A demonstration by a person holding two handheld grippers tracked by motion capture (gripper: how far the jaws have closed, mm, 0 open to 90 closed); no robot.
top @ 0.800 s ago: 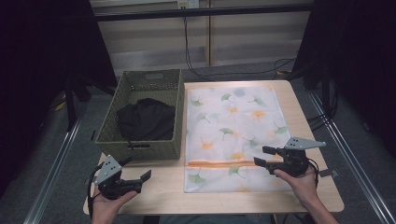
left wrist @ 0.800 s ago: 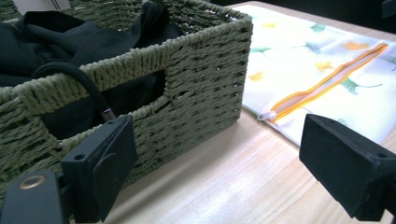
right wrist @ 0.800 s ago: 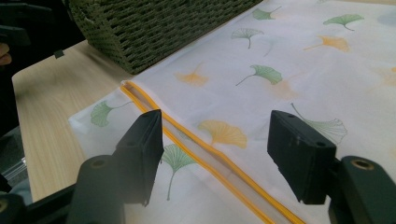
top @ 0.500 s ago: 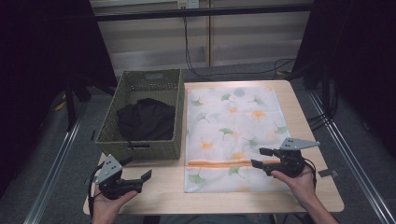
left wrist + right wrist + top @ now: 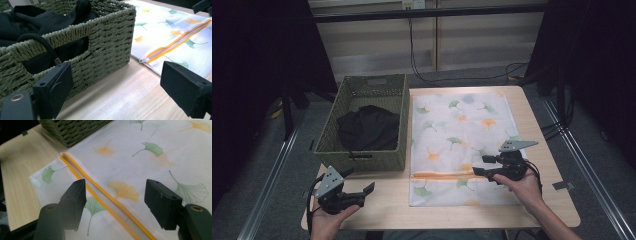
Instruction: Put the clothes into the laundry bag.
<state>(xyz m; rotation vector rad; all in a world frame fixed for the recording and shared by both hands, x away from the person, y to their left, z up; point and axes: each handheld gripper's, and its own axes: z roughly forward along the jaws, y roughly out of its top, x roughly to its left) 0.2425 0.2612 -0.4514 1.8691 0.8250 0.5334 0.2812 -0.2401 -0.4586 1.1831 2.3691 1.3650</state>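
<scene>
While both claws gape, left claw [image 5: 115,92] view reveals zipper pull [image 5: 143,60] — bag [image 5: 457,145] unopened.

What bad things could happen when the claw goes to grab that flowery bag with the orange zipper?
1. The right gripper hangs open over the orange zipper of the thin flowery bag; its fingers might pinch both layers, or just bunch the cloth.
2. The bag lies loose on the table, so it could slide.
3. A black cord hangs over the basket rim near the open left gripper and could snag.
</scene>
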